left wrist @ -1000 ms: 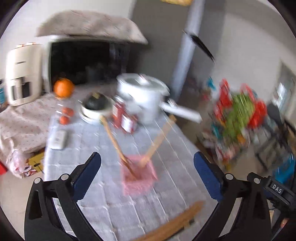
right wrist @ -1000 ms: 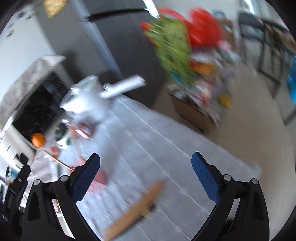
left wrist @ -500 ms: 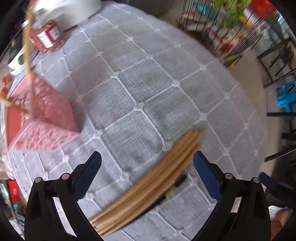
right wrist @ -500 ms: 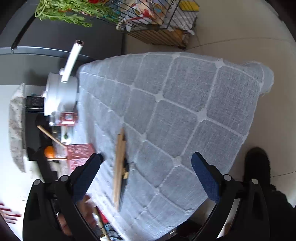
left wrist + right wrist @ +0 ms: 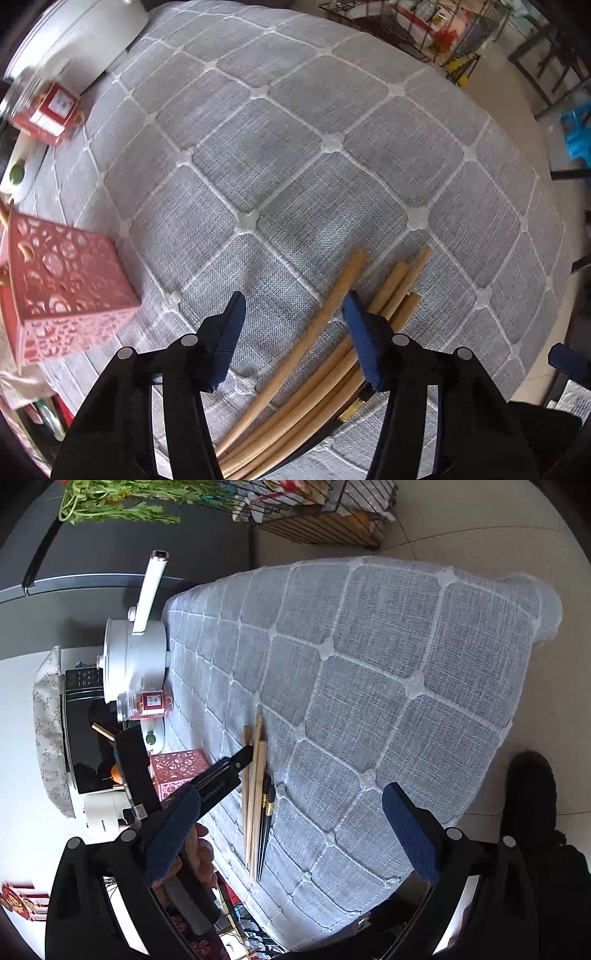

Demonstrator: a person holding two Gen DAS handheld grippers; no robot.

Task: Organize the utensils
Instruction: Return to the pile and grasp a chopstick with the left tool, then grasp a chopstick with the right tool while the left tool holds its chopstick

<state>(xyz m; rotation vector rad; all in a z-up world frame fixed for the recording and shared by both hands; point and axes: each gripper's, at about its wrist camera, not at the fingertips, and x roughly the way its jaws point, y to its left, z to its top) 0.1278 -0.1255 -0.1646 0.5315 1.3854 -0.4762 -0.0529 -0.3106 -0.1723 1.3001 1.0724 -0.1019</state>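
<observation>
Several wooden chopsticks (image 5: 325,354) lie in a bundle on the grey quilted tablecloth (image 5: 288,155), with dark chopsticks (image 5: 266,812) beside them. My left gripper (image 5: 293,314) is open, low over the cloth, its jaws on either side of one separated wooden stick (image 5: 332,299). A pink perforated utensil holder (image 5: 62,288) stands at the left with wooden sticks in it. My right gripper (image 5: 291,830) is open and empty, held high above the table edge. The left gripper (image 5: 236,764) shows in the right wrist view at the chopsticks (image 5: 255,782).
A white pot (image 5: 136,657) with a long handle, a red-labelled jar (image 5: 147,705) and a microwave (image 5: 81,731) stand at the table's far end. A wire rack (image 5: 317,513) of goods stands on the floor beyond. The table edge (image 5: 480,760) is close on the right.
My left gripper has dropped closer to the chopstick bundle and narrowed its jaws around one stick. The right gripper has held nearly still above the table.
</observation>
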